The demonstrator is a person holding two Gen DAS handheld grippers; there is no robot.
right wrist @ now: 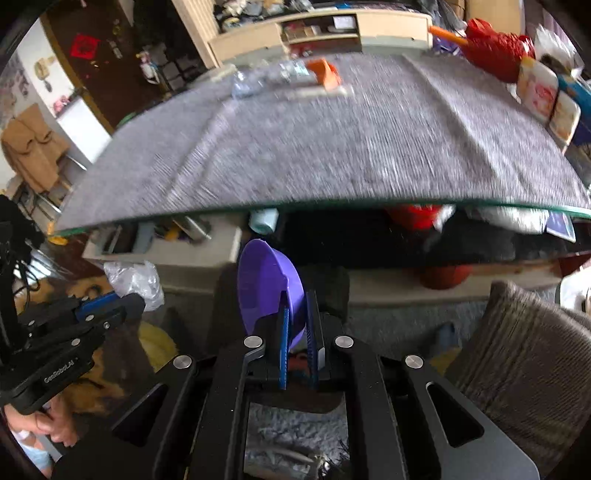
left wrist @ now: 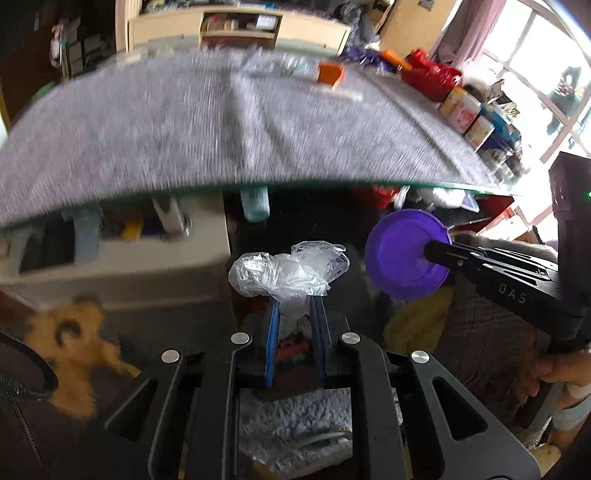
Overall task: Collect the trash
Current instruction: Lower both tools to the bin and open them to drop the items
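Crumpled clear plastic film (left wrist: 288, 269), glossy, long axis crosswise, pinched in left gripper (left wrist: 295, 306) below the grey-clothed table (left wrist: 221, 122) edge; round purple plastic lid (right wrist: 264, 284), smooth, edge-on upright, clamped in right gripper (right wrist: 297, 314).

Cluttered home: shelving unit (left wrist: 240, 27), teddy bear (left wrist: 70, 332)

Left wrist camera sits behind the left gripper (left wrist: 295, 314), angled steeply down, just before the near edge of the grey-covered table (left wrist: 221, 122); the right gripper (left wrist: 439, 251) enters from its right edge. Right wrist camera sits likewise behind the right gripper (right wrist: 297, 317), same downward tilt and closeness, with the left gripper (right wrist: 125, 301) at its left. Both views share the tabletop, the orange box (left wrist: 330, 73) (right wrist: 325, 74) at its far side and the beige cabinet (left wrist: 240, 29) (right wrist: 321, 33) beyond.
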